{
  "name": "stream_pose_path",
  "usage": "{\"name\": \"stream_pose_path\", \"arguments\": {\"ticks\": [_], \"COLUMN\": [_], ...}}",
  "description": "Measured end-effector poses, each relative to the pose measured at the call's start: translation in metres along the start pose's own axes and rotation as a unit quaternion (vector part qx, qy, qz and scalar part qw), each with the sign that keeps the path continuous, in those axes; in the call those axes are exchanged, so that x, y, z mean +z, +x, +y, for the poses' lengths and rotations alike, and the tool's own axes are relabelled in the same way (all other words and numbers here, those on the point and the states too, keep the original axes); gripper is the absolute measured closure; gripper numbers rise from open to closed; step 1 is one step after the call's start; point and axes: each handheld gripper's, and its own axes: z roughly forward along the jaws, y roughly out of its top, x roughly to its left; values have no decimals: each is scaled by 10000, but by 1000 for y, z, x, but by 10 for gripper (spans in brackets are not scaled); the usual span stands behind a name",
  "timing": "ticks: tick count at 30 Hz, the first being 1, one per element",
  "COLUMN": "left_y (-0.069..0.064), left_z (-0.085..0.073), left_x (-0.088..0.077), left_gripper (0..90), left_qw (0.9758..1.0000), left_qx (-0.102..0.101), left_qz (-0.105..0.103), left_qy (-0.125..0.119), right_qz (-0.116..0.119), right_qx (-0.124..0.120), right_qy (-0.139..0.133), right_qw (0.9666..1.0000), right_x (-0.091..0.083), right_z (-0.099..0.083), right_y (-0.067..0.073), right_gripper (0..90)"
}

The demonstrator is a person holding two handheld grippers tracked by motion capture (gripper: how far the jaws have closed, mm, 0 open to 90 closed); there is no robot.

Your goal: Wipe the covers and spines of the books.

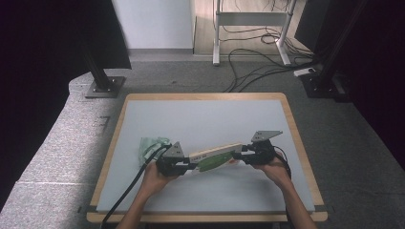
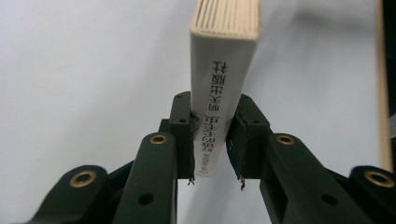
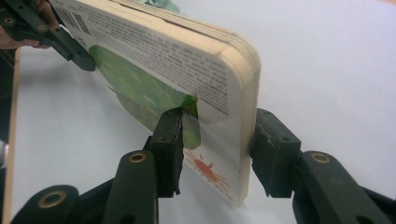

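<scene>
On the table (image 1: 143,191), the left gripper (image 1: 185,164) and right gripper (image 1: 240,153) each pinch one end of a book (image 1: 215,156).

High view: table (image 1: 205,119) evenly lit, room edges dark, corners vignetted. Gripper views: bright and washed out; book (image 2: 219,93) sharp mid-length, soft at its far end. Faint blurred shadows on the tabletop. No glare.
</scene>
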Motion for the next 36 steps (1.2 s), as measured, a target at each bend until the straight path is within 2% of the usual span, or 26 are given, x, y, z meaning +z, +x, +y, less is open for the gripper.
{"name": "stream_pose_path", "arguments": {"ticks": [3,7,12,15,18,23,30,36], "left_y": [10,23,42,54,59,62,58,52], "left_z": [5,12,15,13,12,9,10,9], "left_x": [-2,-4,-3,0,2,9,10,9], "left_gripper": [714,703,688,681,670,666,656,628], "left_qw": [10000,9997,9994,9995,9994,9995,9992,9988], "left_qx": [9,119,163,93,76,10,-1,-150], "left_qz": [25,190,296,285,344,308,393,460], "left_qy": [-13,55,-11,-40,-21,99,88,48], "right_qz": [-73,-226,-406,-475,-527,-512,-443,-375], "right_qx": [30,27,51,94,125,190,303,348], "right_qy": [-96,-133,-186,-200,-151,-100,-138,-156], "right_qw": [9999,9997,9990,9986,9984,9985,9985,9986], "right_x": [1,7,17,23,29,35,35,32], "right_z": [5,12,20,25,28,24,18,18], "right_y": [-2,-4,-8,-12,-15,-19,-20,-19], "right_gripper": [558,559,559,559,559,558,550,524]}}
